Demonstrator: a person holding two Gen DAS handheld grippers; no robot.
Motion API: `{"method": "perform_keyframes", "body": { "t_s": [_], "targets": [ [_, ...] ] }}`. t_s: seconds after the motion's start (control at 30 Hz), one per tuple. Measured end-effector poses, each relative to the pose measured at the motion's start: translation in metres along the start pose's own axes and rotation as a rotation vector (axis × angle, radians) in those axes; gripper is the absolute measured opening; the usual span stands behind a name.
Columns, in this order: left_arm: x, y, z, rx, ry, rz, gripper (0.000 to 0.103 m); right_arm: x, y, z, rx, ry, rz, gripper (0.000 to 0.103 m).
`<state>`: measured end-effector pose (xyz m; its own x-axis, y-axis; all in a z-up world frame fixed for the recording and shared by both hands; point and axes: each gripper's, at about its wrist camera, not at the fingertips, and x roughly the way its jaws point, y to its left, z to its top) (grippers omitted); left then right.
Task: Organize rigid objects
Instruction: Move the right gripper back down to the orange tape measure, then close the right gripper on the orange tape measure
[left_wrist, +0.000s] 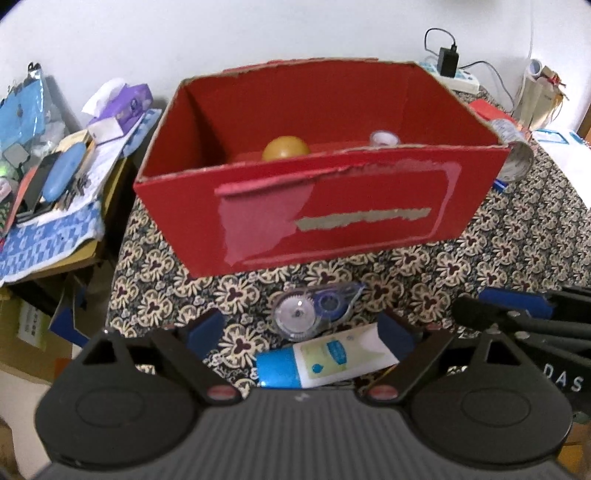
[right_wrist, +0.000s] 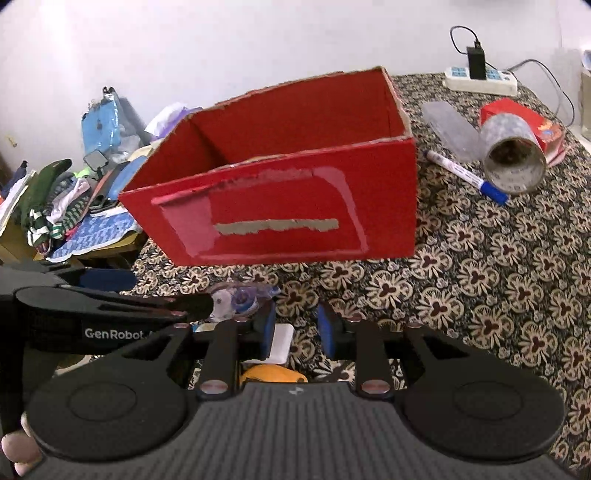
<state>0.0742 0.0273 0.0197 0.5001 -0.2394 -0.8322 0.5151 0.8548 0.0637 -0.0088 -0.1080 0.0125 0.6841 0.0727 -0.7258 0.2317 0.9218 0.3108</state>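
One red cardboard box (left_wrist: 325, 206), open-topped, stands on the patterned counter (right_wrist: 480, 266) and serves as landmark. Inside the box, against its near wall, lie a yellow ball (left_wrist: 286, 147) and, to the ball's right, a white roll (left_wrist: 384, 138), both partly hidden. Right of the box, a tape-wrapped cylinder (right_wrist: 513, 155) lies on its side; a clear plastic case (right_wrist: 450, 129) sits between cylinder and box, and a blue-capped marker (right_wrist: 465, 175) lies in front of the case. Behind these, a white power strip (right_wrist: 480, 79) carries a black charger. Left of the box, off the counter, clutter is piled on a lower surface. In front of the box lie a correction-tape dispenser (left_wrist: 314, 310) and, nearer the camera, a white tube with a blue cap (left_wrist: 325, 360). The left gripper (left_wrist: 299, 332) has its jaws spread wide, flanking the tube without closing on it. The right gripper (right_wrist: 295, 328), also in front of the box, has jaws narrowly parted and grasping nothing; a white flat object (right_wrist: 282, 341) and a yellow item (right_wrist: 269, 373) lie beneath it.
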Motion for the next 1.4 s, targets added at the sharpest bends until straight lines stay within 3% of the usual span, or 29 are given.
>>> {"method": "perform_keyframes", "body": {
  "t_s": [0.1, 1.03, 1.23, 1.4],
  "targets": [
    [0.003, 0.002, -0.001, -0.008, 0.011, 0.005, 0.090, 0.002, -0.001, -0.002, 0.006, 0.012, -0.009, 0.019],
    [0.017, 0.001, -0.011, -0.004, 0.080, 0.012, 0.091, 0.016, -0.017, -0.013, 0.059, 0.145, 0.032, 0.021],
    [0.009, 0.003, -0.022, 0.030, 0.068, -0.059, 0.091, 0.018, -0.020, -0.016, 0.075, 0.169, 0.055, 0.021],
    [0.007, 0.003, -0.038, 0.064, 0.089, -0.163, 0.089, 0.024, -0.033, -0.022, 0.157, 0.215, 0.097, 0.021]
  ]
}}
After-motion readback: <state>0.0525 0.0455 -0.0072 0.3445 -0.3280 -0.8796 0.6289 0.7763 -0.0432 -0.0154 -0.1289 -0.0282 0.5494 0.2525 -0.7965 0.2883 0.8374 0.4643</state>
